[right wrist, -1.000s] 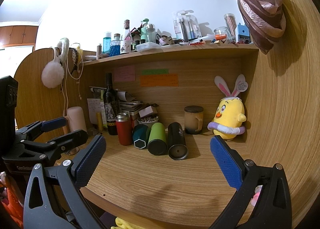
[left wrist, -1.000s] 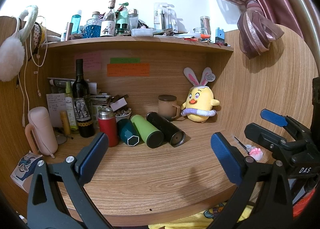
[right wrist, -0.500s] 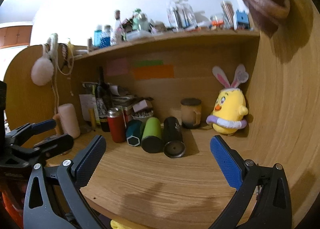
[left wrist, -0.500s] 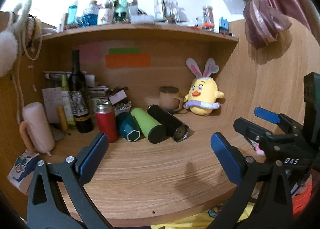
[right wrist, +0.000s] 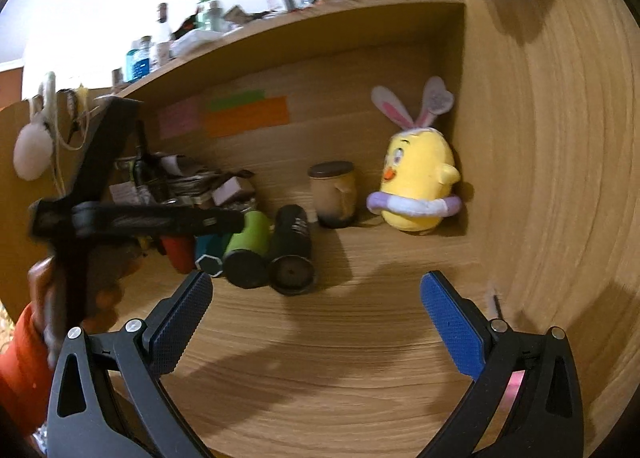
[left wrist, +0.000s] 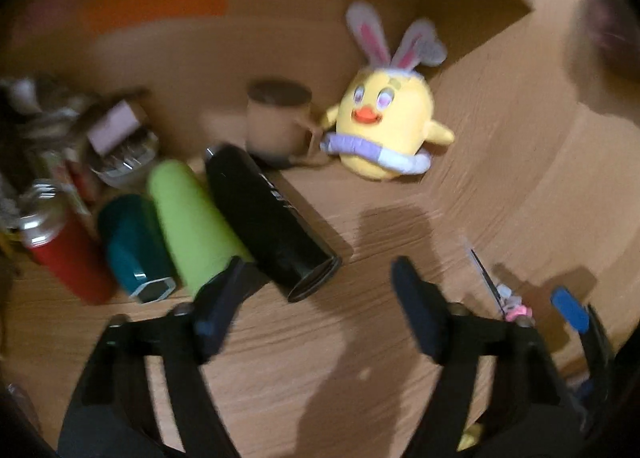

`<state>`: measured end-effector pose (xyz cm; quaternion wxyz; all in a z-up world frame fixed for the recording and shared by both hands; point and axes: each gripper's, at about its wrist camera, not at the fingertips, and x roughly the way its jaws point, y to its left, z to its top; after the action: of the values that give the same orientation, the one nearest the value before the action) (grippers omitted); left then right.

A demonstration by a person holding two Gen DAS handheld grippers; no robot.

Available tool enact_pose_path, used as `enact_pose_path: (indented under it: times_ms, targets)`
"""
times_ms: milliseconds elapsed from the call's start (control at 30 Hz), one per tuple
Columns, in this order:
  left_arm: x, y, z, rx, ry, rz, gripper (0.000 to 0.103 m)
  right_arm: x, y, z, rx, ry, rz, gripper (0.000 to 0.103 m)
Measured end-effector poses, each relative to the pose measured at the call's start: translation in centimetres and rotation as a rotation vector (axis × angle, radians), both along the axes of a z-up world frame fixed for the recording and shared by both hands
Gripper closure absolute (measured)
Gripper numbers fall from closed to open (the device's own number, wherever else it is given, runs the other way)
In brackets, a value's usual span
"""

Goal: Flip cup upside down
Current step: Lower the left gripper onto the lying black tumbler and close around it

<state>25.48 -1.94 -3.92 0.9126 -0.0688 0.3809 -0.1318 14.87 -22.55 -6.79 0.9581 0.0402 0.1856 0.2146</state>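
Motion blur degrades the left wrist view. The left gripper (left wrist: 316, 290) has its jaws released, hovering above the wooden bench (left wrist: 320, 370), near the rim of the black cylindrical tumbler (left wrist: 272, 214) lying on its side. A lime-green tumbler (left wrist: 192, 218) lies touching it; a teal faceted cup (left wrist: 134, 242) and red flask (left wrist: 64, 250) follow leftward.

In the right wrist view, the right gripper (right wrist: 316, 322) also shows released jaws, holding nothing, well short of the black cylindrical tumbler (right wrist: 292, 242). A lidded beige mug (right wrist: 334, 194) stands at the back beside a yellow plush chick (right wrist: 418, 182).

Risk, as judged: which cup is intended remains uncertain; closing on the black tumbler could nudge its green neighbour, and round bodies may roll.
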Motion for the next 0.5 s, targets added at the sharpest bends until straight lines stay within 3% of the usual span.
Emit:
enact_pose_path:
  times_ms: [100,267,500]
  targets:
    - [3.4,-0.3,-1.4,-0.032,0.091,0.017,0.034,1.0,-1.1,-0.4,0.018,0.024,-0.011,0.000]
    - [7.4,-1.0,-3.8,0.000,0.205,0.064,0.036,2.4,-2.5,-1.3,0.054,0.064,-0.017,0.000]
    - [9.6,-1.2,-5.1,0.071,0.224,0.129,0.036,3.3,-3.6,-1.9,0.090,0.087,-0.024,0.000]
